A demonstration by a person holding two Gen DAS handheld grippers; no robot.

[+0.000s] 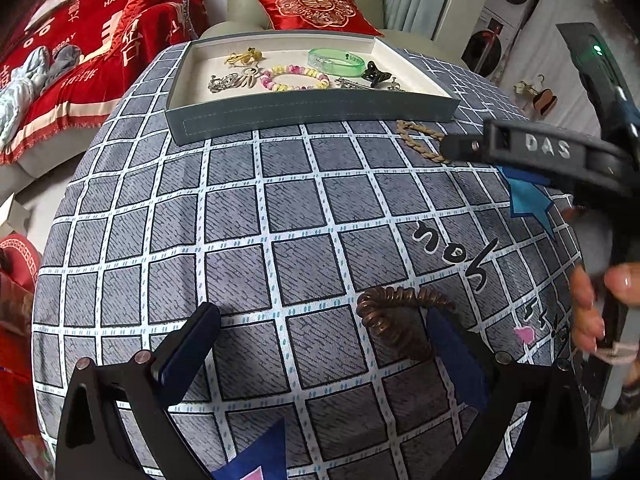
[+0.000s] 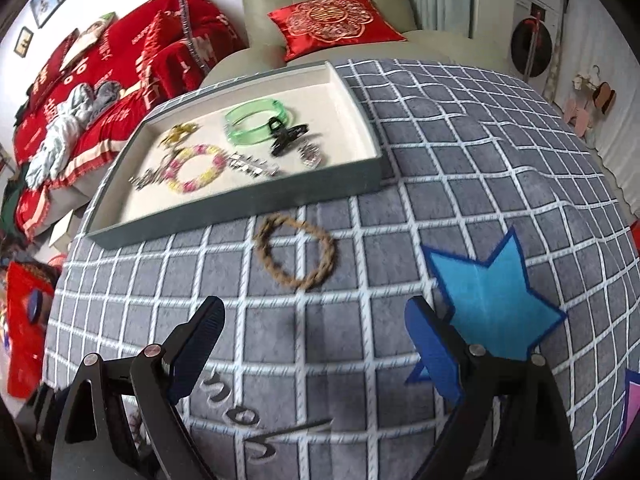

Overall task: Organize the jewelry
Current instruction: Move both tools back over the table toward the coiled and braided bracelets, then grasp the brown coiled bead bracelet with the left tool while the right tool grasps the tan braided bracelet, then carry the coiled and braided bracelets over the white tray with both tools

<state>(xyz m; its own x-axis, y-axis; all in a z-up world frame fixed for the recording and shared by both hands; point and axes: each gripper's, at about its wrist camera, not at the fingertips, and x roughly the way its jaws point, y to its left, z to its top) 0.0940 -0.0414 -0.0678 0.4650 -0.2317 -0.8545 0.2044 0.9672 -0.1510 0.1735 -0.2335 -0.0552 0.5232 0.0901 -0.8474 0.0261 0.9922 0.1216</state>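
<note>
While the left wrist view looks down on a grey checked cloth point(image 1: 248, 216), the left gripper point(image 1: 320, 344) stands spread, a coiled brown hair tie point(image 1: 394, 316) beside its right finger. A grey tray point(image 1: 312, 114) of jewelry sits beyond (red blankets behind).

From the right wrist, the right gripper point(image 2: 316, 340) gapes empty; a braided bracelet point(image 2: 296, 252) lies ahead, near the tray.

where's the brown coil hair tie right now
In the left wrist view the coil hair tie lies on the checked cloth, low and right of centre, just inside the right finger of the open left gripper, well short of the tray.
</note>
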